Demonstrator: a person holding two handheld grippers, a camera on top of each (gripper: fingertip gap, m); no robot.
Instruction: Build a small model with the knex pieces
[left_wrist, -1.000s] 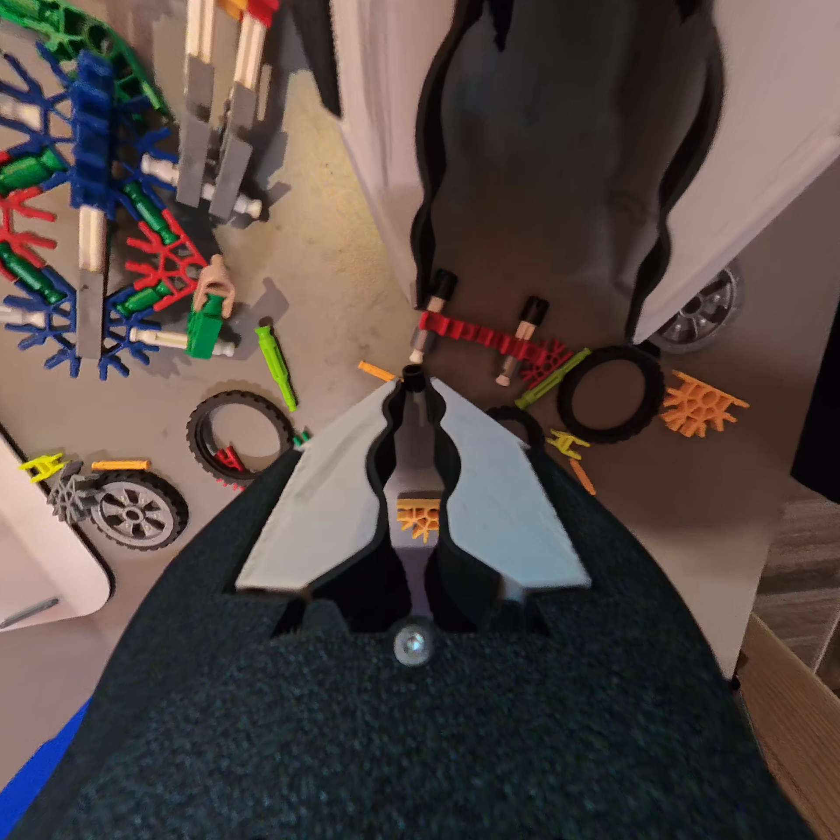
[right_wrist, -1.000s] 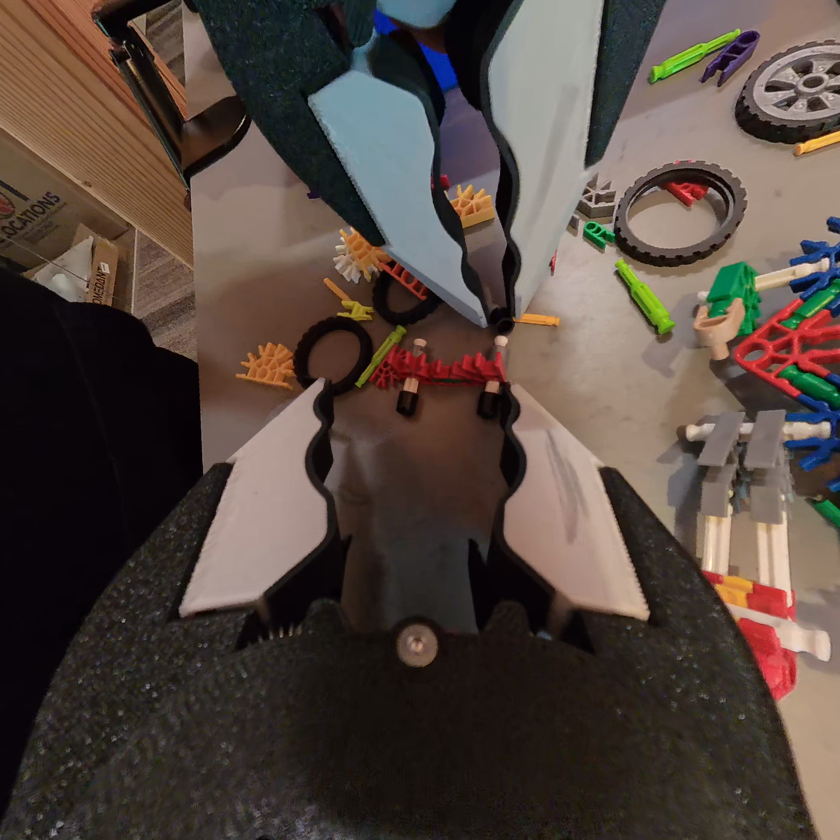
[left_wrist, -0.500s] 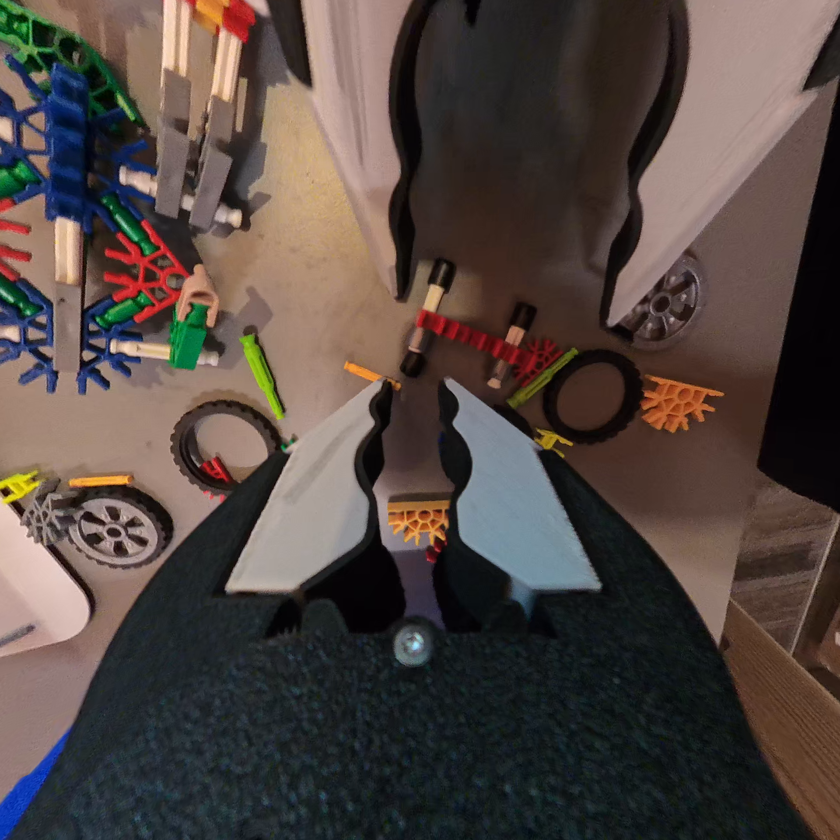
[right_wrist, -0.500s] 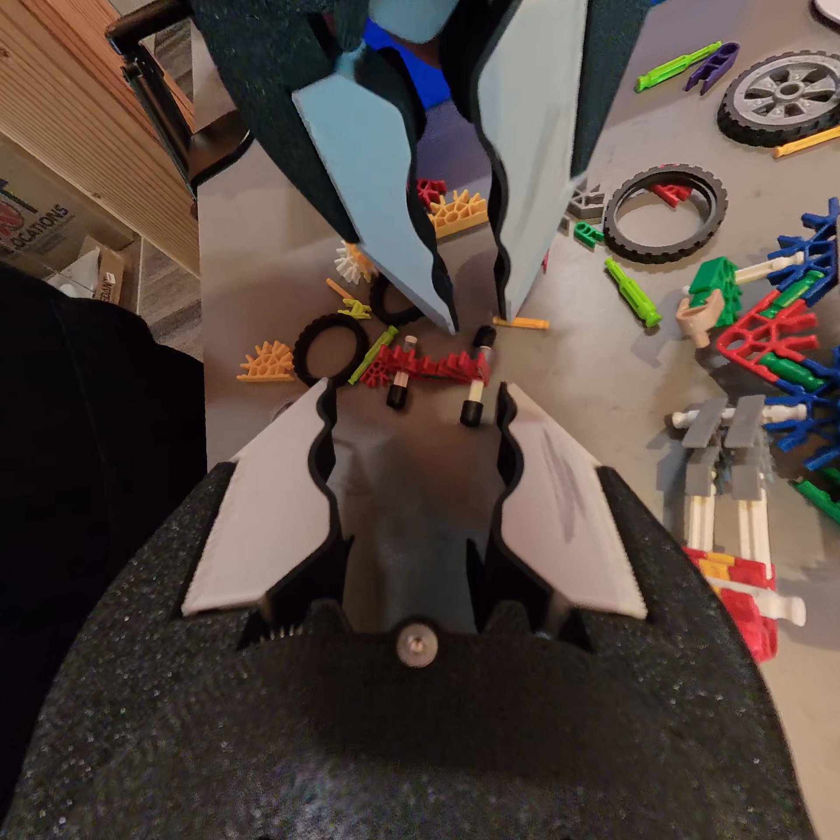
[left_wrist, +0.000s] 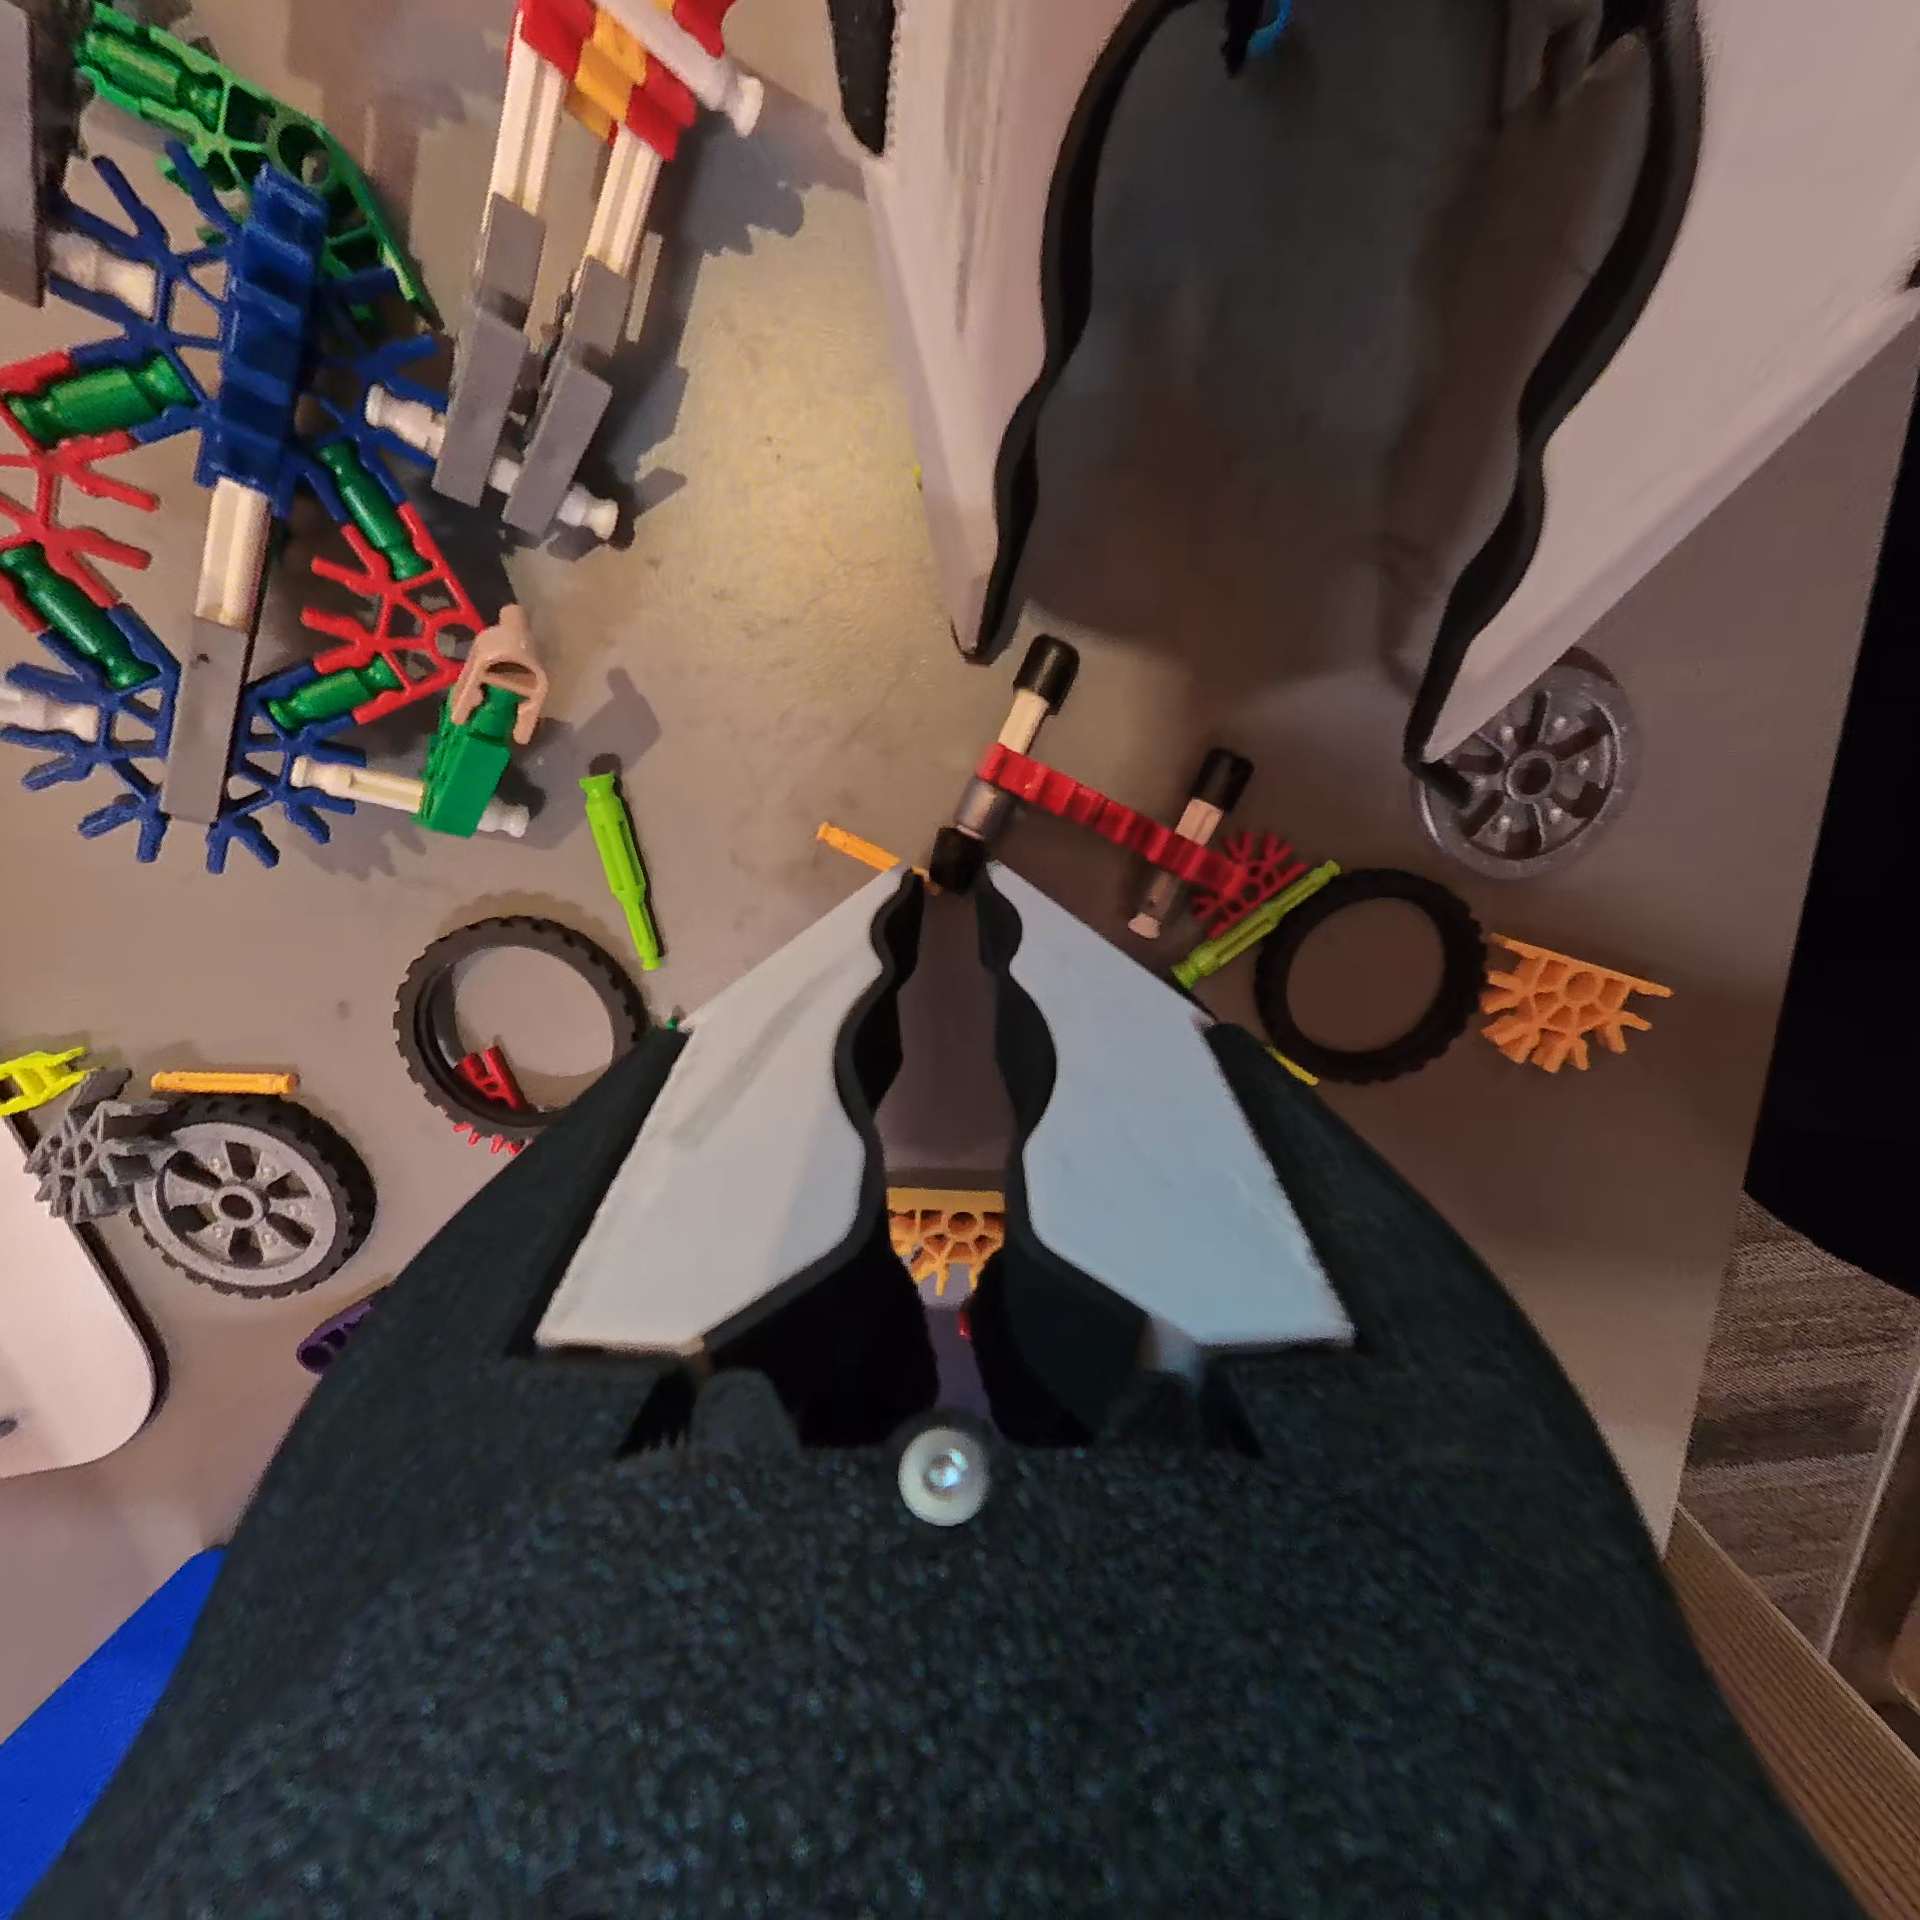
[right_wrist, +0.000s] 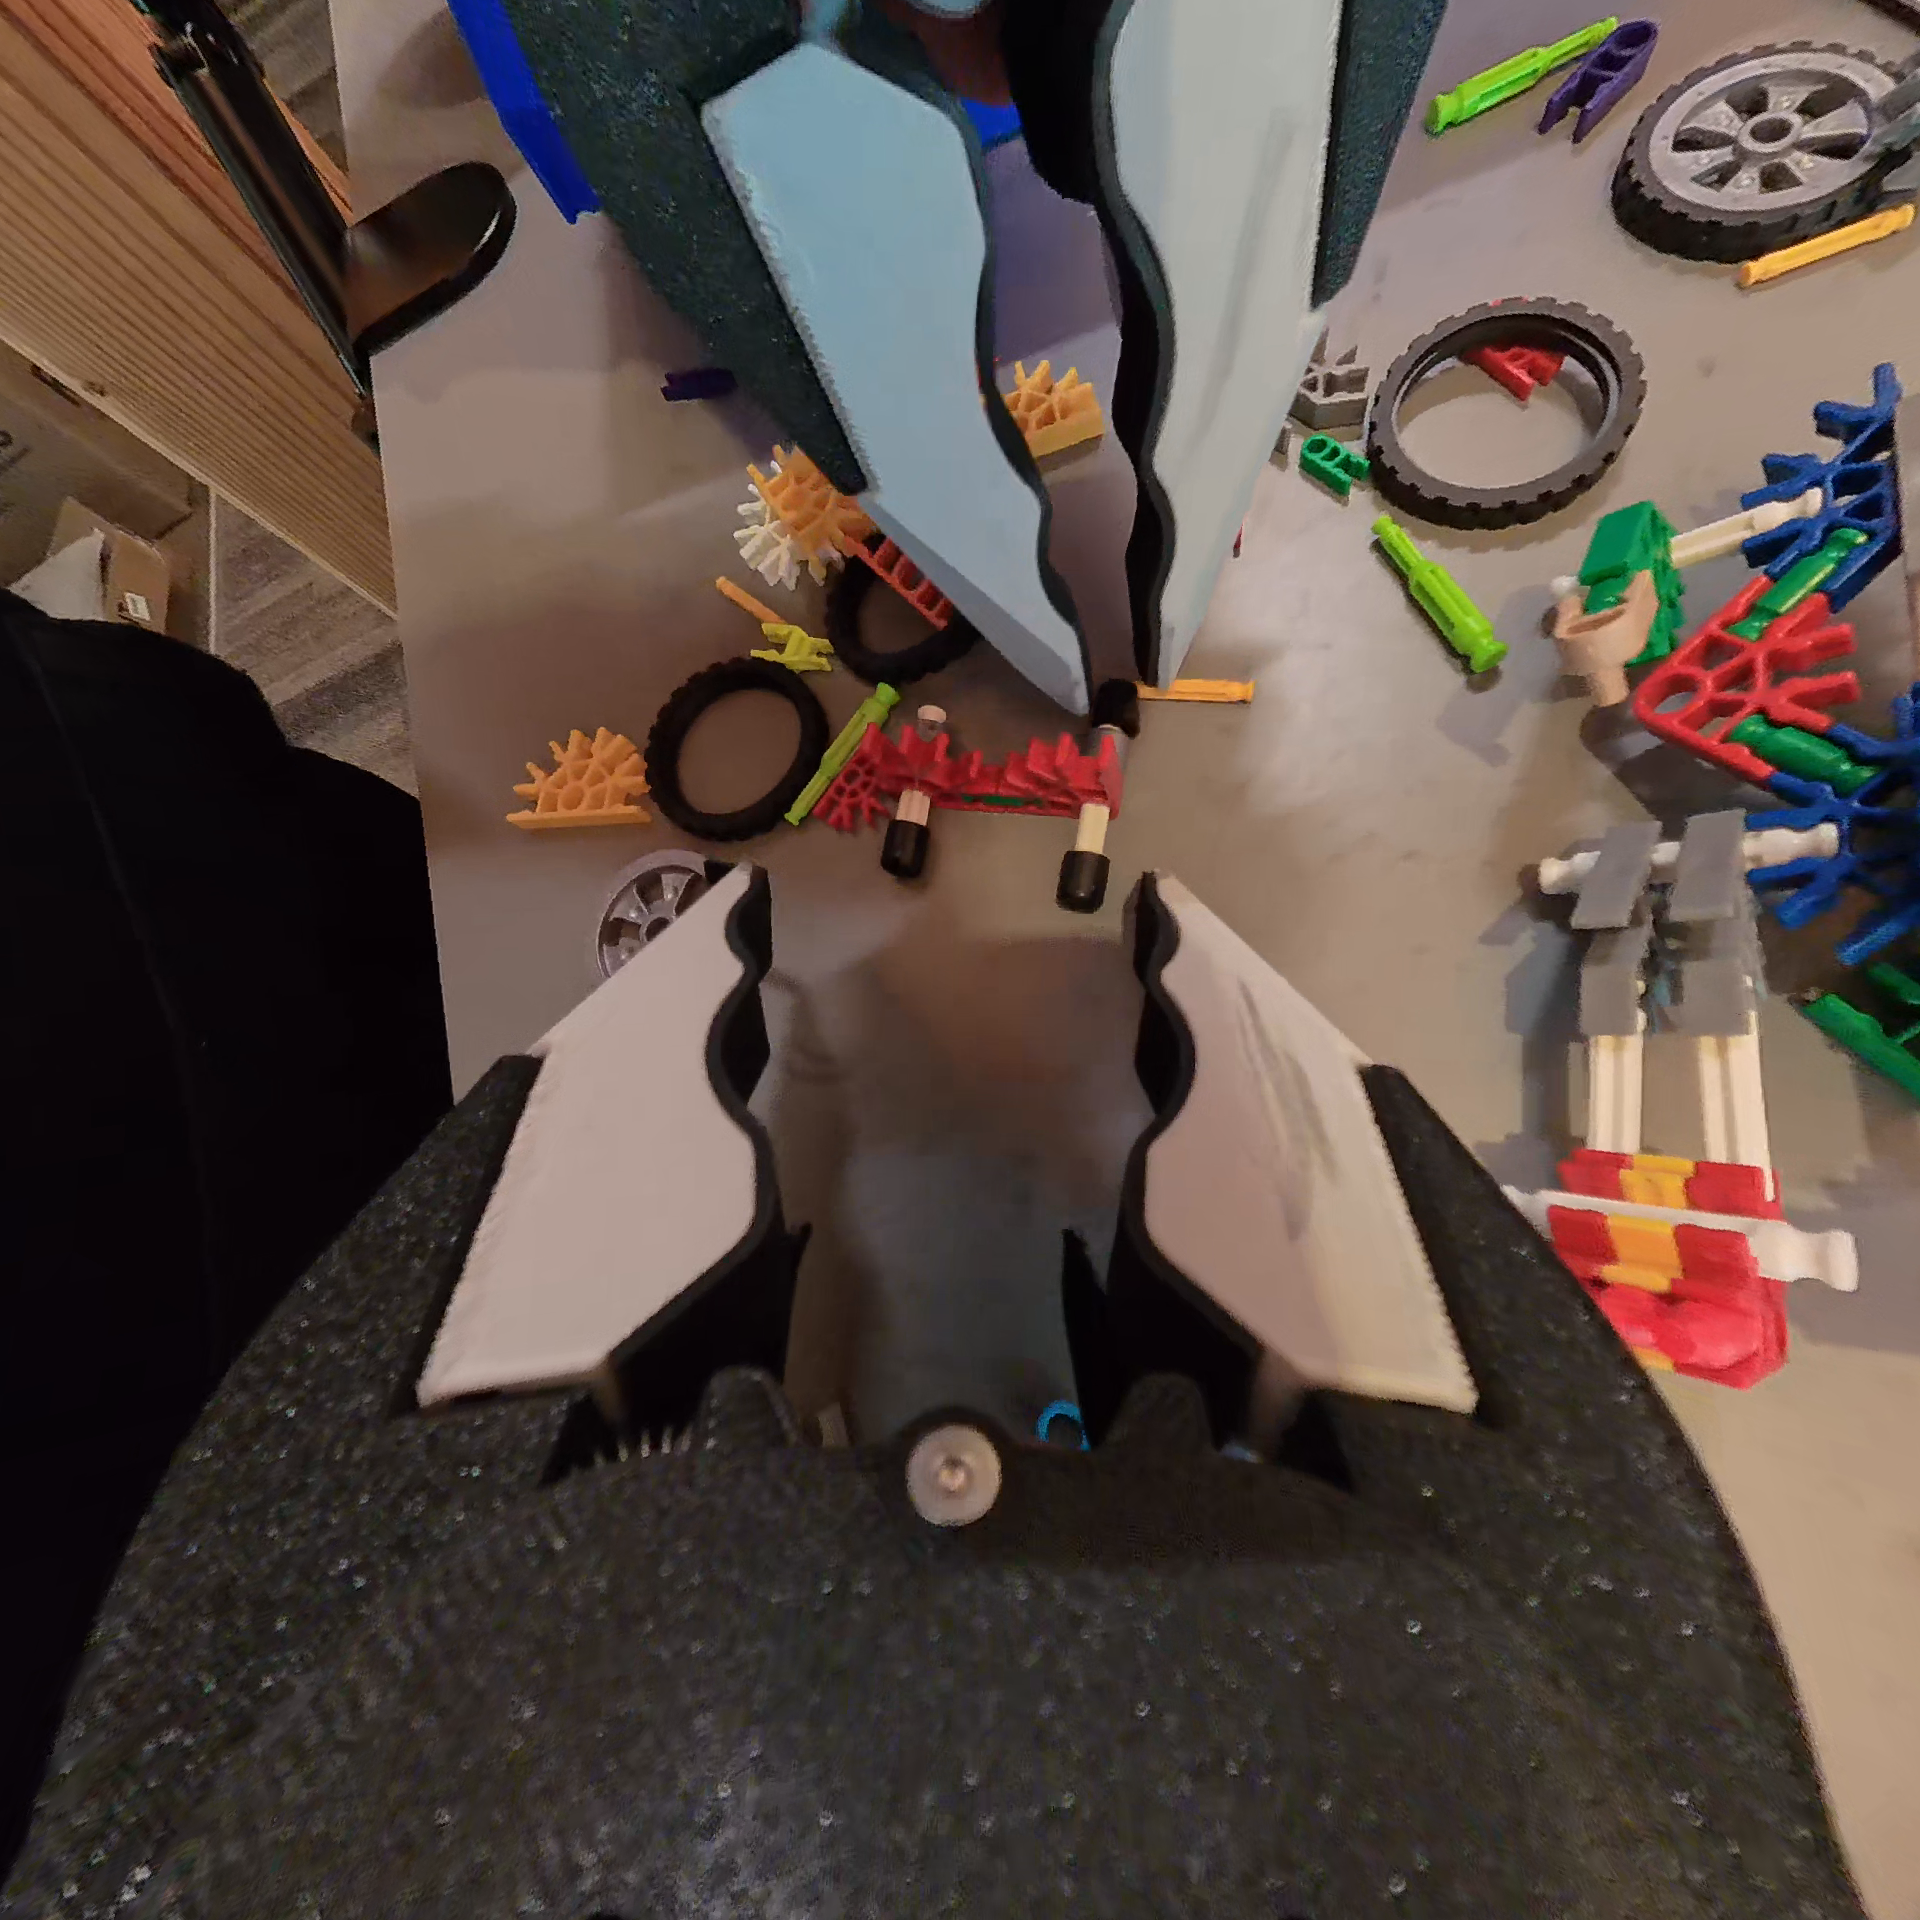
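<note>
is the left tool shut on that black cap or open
Shut on the black cap: the left tool tips pinch it, seen in both views.

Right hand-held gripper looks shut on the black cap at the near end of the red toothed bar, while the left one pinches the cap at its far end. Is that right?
Not quite. The right hand-held gripper is open and holds nothing; the black cap lies just ahead of its fingertips, as the right wrist view shows. The left hand-held gripper does pinch the far black cap on the red toothed bar.
</note>
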